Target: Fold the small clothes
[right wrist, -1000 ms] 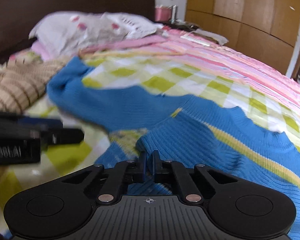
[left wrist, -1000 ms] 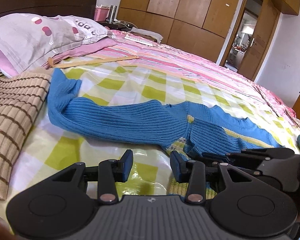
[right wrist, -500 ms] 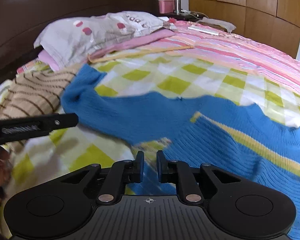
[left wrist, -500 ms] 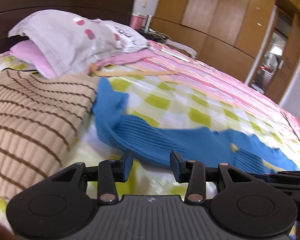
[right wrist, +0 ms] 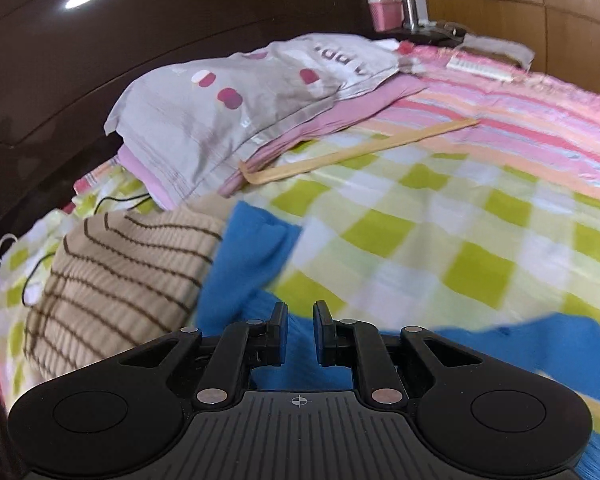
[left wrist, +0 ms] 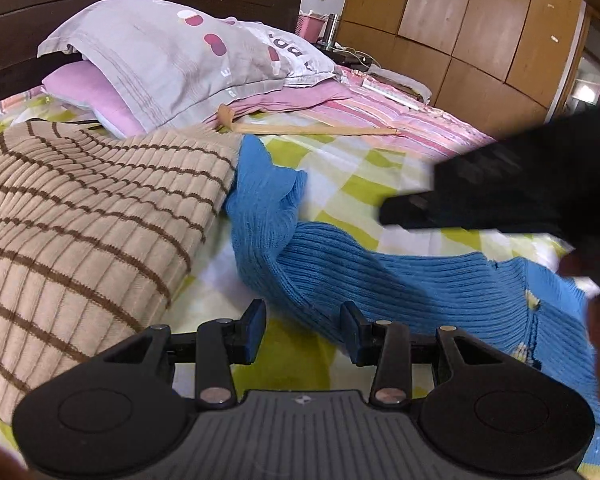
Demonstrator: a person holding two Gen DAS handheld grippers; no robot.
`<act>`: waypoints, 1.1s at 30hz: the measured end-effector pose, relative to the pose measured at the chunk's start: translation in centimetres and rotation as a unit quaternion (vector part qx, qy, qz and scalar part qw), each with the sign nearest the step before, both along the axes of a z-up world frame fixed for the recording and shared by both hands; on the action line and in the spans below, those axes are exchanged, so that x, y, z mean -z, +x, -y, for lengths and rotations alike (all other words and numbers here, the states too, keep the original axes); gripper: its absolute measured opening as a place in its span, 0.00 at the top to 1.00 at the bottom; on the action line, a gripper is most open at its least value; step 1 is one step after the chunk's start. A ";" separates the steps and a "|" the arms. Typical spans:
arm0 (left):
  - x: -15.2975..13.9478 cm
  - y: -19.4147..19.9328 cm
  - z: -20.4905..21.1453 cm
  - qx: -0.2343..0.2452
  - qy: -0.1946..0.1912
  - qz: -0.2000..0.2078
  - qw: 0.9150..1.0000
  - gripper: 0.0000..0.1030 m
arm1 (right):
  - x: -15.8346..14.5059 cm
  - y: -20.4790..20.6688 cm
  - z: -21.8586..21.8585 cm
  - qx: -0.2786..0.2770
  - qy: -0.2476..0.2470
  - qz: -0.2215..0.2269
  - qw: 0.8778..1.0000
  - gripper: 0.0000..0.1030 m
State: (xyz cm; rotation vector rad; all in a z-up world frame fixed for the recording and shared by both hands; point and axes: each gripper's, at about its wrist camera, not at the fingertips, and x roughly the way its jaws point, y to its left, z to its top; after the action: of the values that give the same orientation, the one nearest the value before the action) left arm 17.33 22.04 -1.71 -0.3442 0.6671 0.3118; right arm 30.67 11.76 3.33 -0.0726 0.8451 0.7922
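The blue knit sweater [left wrist: 380, 276] lies unfolded on the bed [left wrist: 364, 168]. One sleeve runs from the centre of the left wrist view up toward 11 o'clock, and its cuff touches the striped beige sweater [left wrist: 80, 216].

Left gripper [left wrist: 303, 330]: jaws open, nothing between them, positioned just short of the sleeve's near edge. Right gripper [right wrist: 299, 330]: jaws apart by a narrow gap, directly above blue knit. No fabric is visibly pinched, though contact underneath cannot be confirmed. In the left wrist view the right gripper appears as a dark blurred mass at 3 o'clock.

Probable step: acquiring the sleeve to fold it across the body.

Hazards:
- The knit is thick and loose. A shallow bite would likely catch one layer only and drag the sleeve instead of lifting it.
- A deep bite risks pinching the checked bedsheet with the sleeve, pulling the surface out of flat.
- The cuff abuts the beige sweater. Gripping near that end could snag both garments.
- The two grippers work close together, so collision is possible if both converge on the same sleeve section.

Surroundings: a grey pillow [left wrist: 172, 52] over a pink one at 12 o'clock, and a thin wooden stick [left wrist: 308, 130] just beyond the cuff. Neither obstructs the fold. The beige sweater at 9 o'clock limits leftward working room.
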 end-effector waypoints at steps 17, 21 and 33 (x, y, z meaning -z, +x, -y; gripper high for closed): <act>0.6 -0.7 -1.5 -0.010 -0.013 -0.003 1.000 0.55 | 4.5 6.2 -6.9 0.027 0.035 -0.101 0.994 0.77; 0.6 -0.7 -1.4 -0.010 -0.012 -0.003 1.000 0.55 | 4.2 6.6 -6.2 0.035 0.070 -0.123 0.989 0.77; 0.5 -0.7 -1.0 -0.009 -0.004 -0.002 1.000 0.55 | 4.1 6.9 -5.8 0.045 0.112 -0.165 0.979 0.70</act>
State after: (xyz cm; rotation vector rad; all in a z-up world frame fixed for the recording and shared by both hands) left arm 16.59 22.99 -2.25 -0.3574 0.6702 0.3263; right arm 37.61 17.55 -0.77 0.3028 1.0580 0.8203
